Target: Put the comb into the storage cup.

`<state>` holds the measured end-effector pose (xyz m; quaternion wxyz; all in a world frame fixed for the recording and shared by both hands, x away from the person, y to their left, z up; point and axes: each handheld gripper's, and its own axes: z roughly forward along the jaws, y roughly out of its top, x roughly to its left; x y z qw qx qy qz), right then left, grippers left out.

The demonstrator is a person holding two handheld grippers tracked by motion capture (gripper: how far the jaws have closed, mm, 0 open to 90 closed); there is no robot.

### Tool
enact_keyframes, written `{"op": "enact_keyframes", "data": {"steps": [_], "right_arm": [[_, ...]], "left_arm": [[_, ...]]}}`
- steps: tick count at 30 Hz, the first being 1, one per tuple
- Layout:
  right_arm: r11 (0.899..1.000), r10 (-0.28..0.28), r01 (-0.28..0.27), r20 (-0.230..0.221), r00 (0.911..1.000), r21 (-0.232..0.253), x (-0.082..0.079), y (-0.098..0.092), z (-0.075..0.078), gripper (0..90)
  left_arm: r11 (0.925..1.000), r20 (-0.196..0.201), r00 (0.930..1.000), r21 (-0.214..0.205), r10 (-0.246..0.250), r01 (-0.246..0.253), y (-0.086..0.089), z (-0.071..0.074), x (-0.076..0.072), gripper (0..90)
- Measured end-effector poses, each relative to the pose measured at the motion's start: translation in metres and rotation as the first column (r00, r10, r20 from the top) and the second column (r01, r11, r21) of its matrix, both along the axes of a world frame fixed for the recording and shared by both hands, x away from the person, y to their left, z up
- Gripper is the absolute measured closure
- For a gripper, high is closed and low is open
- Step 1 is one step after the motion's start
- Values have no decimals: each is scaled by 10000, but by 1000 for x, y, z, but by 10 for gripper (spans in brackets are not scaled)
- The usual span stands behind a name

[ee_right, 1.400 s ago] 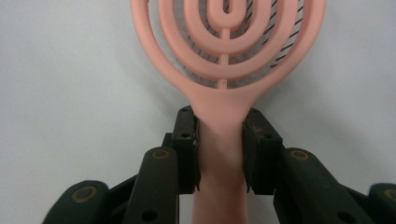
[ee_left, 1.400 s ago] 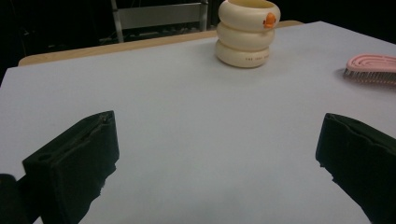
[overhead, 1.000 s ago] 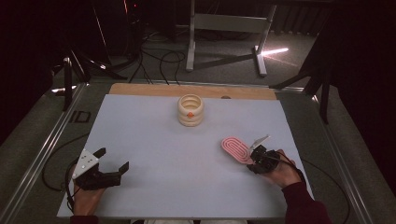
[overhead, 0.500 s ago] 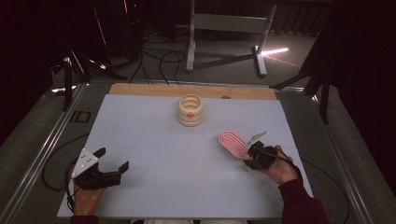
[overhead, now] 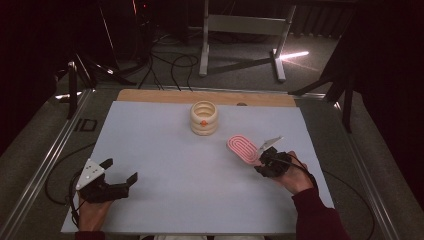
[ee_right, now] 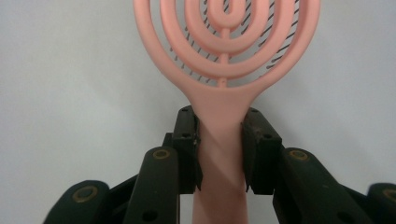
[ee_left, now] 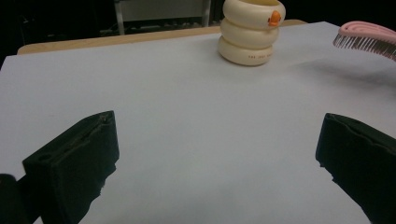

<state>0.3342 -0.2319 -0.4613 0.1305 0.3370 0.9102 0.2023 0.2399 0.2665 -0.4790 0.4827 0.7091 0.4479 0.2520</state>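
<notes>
A pink hairbrush (overhead: 242, 148) with an open ringed head hangs a little above the white table, right of centre. My right gripper (overhead: 265, 159) is shut on its handle; in the right gripper view both pads (ee_right: 188, 140) press the pink handle (ee_right: 219, 154), and the head (ee_right: 229, 37) points away. In the left gripper view its bristled head (ee_left: 366, 39) shows at the upper right. A cream ribbed cup (overhead: 204, 118) with an orange mark stands upright at the back centre, seen too as the cup (ee_left: 252, 30). My left gripper (overhead: 119, 171) rests at the front left, open, nothing between its fingers (ee_left: 74, 161).
The white mat (overhead: 165, 165) covers the table, with a wooden strip (overhead: 150, 95) along its far edge. Metal rails (overhead: 45, 170) run down both sides. Beyond the table lie cables and a stand's feet (overhead: 240, 50) on the floor.
My right gripper has carried the hairbrush up and leftward, toward the cup. The left gripper has stayed in place.
</notes>
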Motion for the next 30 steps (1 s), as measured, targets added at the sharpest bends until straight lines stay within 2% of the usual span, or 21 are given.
{"op": "enact_keyframes", "data": {"steps": [12, 20, 30], "right_arm": [[9989, 113, -139, 574, 9983, 439, 5, 10, 7, 705], [9977, 185, -234, 767, 9969, 640, 9, 18, 11, 705], [9956, 247, -335, 1011, 9946, 870, 11, 24, 15, 705]], "left_arm": [[9999, -121, 9999, 144, 38, -37, -2, -1, 1, 0], [9996, -141, 9999, 267, 62, -58, -4, -1, 2, 0], [9997, -201, 9998, 226, 74, -70, -5, -1, 3, 0]]}}
